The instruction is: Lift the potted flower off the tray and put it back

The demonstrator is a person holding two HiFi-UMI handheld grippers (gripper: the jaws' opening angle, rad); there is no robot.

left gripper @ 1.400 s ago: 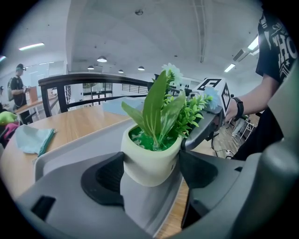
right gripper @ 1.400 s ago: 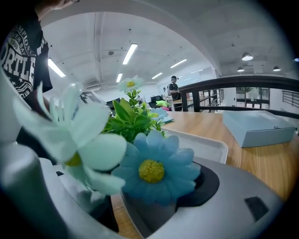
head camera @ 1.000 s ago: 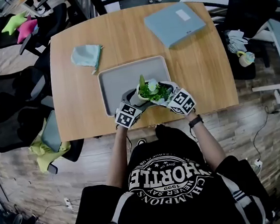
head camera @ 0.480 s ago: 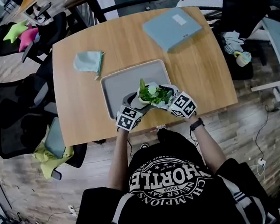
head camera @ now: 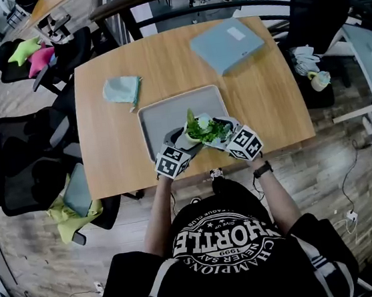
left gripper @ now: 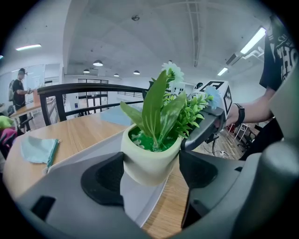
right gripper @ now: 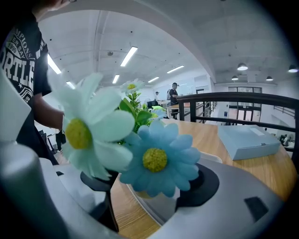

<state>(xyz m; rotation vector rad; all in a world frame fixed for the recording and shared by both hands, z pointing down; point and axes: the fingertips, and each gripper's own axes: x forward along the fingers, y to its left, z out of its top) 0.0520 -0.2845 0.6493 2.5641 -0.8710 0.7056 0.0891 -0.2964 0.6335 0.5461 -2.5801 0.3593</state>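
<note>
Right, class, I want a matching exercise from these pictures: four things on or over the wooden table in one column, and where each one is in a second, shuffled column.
Things
1. potted flower in a cream pot
2. grey rectangular tray
3. light blue folded cloth
4. light blue flat box

Places
A. far right part of the wooden table
B. clamped by the left gripper and right gripper
C. middle of the table, towards its near edge
D. on the table, beyond the tray's far left corner

Pairs: 1-B, 2-C, 3-D, 4-A

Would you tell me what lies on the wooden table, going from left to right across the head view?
Teal cloth → grey tray → blue box. The potted flower overlaps the grey tray, so it is left out.
</note>
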